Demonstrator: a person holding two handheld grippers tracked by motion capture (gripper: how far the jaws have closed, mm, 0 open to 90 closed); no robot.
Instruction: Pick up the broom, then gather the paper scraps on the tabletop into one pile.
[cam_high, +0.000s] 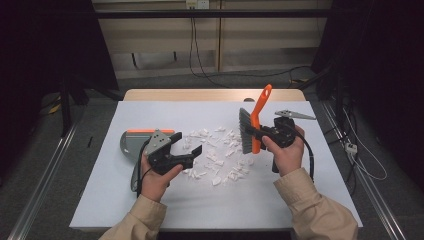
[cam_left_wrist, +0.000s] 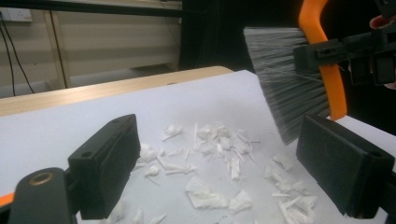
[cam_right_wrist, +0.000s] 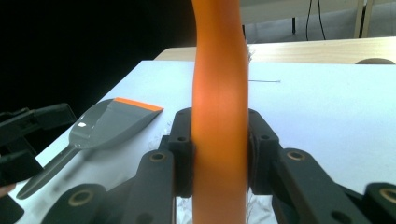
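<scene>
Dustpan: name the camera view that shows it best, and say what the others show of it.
The right gripper view shows the dustpan best: grey pan, orange lip and long handle lie unobstructed on the white table cover. The high view has it partly hidden behind the left gripper. The left gripper view catches an orange sliver at its bottom left edge.

White sheet (cam_high: 165, 200) covers wooden table (cam_high: 210, 94); bare wood strip shows at far edge. Grey floor beyond. Black cables (cam_high: 200, 60) hang down pale back wall from outlet (cam_high: 196, 4). White power strip (cam_high: 351, 148) on floor at right. Metal rail (cam_high: 45, 175) along left.
</scene>
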